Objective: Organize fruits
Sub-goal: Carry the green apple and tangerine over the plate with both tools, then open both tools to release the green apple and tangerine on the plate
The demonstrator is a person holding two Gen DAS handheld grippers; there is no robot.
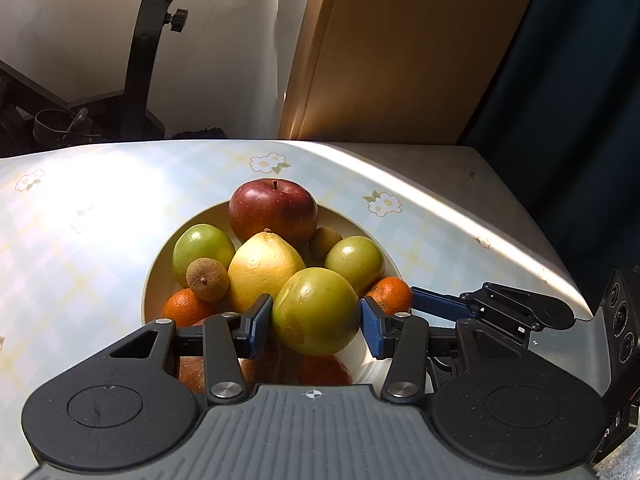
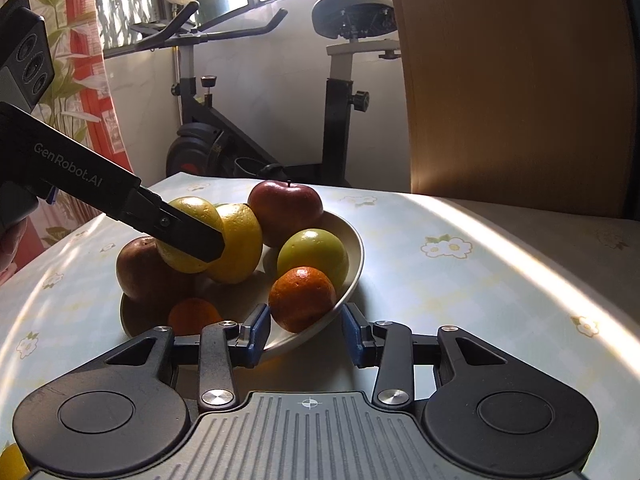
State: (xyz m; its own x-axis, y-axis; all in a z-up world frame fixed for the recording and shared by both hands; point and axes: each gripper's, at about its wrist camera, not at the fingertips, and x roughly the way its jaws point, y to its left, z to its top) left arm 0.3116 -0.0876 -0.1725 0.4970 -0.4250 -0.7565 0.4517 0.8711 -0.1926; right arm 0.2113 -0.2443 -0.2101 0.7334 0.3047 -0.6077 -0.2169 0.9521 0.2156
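A cream bowl point(image 1: 160, 276) on the flowered tablecloth holds a red apple point(image 1: 273, 209), a yellow lemon point(image 1: 264, 264), green fruits point(image 1: 202, 244), a kiwi point(image 1: 207, 279) and mandarins point(image 1: 185, 307). My left gripper point(image 1: 316, 322) is shut on a green-yellow fruit point(image 1: 316, 312) and holds it over the bowl's near side. In the right wrist view that fruit point(image 2: 192, 240) sits between the left gripper's fingers point(image 2: 188, 240). My right gripper point(image 2: 306, 332) is open, its fingers on either side of the bowl's near rim point(image 2: 320, 326) below a mandarin point(image 2: 302, 298).
A wooden chair back point(image 1: 400, 52) stands behind the table. An exercise bike point(image 2: 256, 120) stands past the table's far edge. The table's edge point(image 1: 560, 248) runs along the right. Another red apple point(image 2: 148, 272) lies at the bowl's left.
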